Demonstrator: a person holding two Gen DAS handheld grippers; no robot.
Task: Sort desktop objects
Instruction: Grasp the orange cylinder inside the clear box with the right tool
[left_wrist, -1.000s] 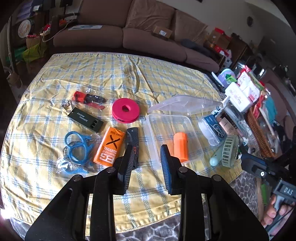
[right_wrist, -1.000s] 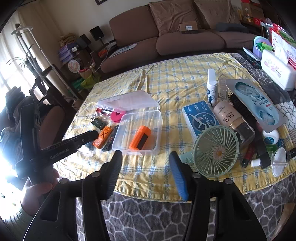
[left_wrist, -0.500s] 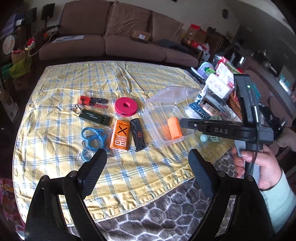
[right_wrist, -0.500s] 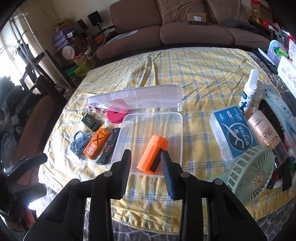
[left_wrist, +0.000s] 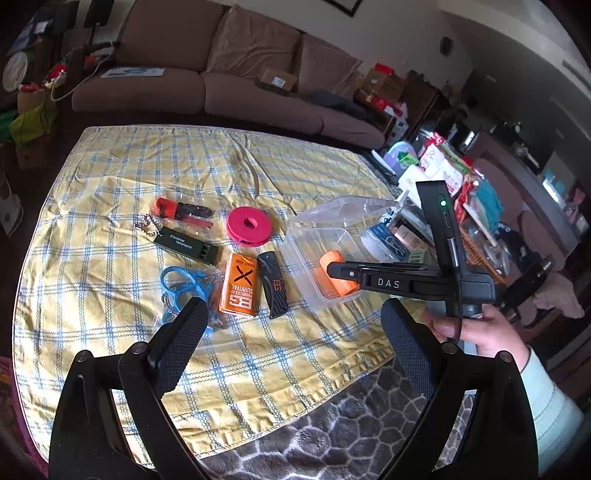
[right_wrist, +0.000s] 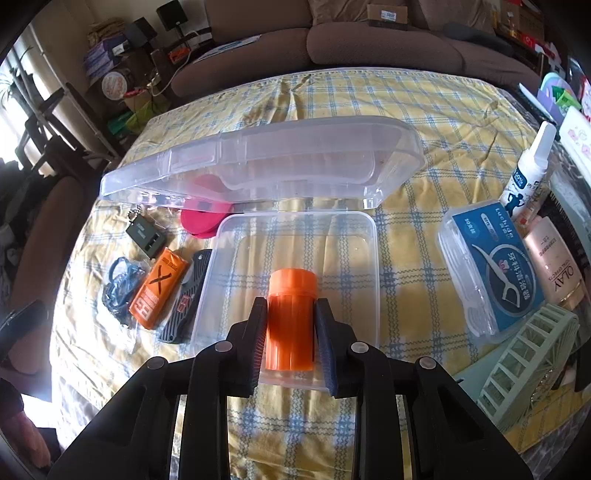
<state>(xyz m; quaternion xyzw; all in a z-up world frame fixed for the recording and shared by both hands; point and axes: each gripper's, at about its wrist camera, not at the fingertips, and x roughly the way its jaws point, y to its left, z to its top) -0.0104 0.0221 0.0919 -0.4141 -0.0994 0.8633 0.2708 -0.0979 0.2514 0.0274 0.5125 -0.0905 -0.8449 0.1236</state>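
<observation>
An orange canister (right_wrist: 291, 317) lies in the open clear plastic box (right_wrist: 369, 258) on the yellow checked cloth. My right gripper (right_wrist: 290, 306) reaches into the box, its jaws closing, and both pads touch the canister's sides. The left wrist view shows that gripper's body (left_wrist: 384, 282) from the side over the canister (left_wrist: 338, 286), held by a hand (left_wrist: 476, 328). My left gripper (left_wrist: 293, 310) hangs over the cloth's near edge, jaws opening wide, nothing between them. Left of the box lie an orange survival pack (left_wrist: 239, 284), a black folding knife (left_wrist: 272, 284), a green whistle (left_wrist: 186, 245) and a pink spool (left_wrist: 249, 225).
The box's lid (right_wrist: 258, 158) stands raised behind it. A blue cord bundle (left_wrist: 183, 284) and a red-black tool (left_wrist: 181, 212) lie further left. Right of the box are a floss pick box (right_wrist: 491, 266), an Olay bottle (right_wrist: 557, 273), a green fan (right_wrist: 528, 350) and a spray bottle (right_wrist: 528, 173).
My left gripper went from nearly shut to wide open and drew back from the objects. My right gripper came down into the box and narrowed onto the orange canister.
</observation>
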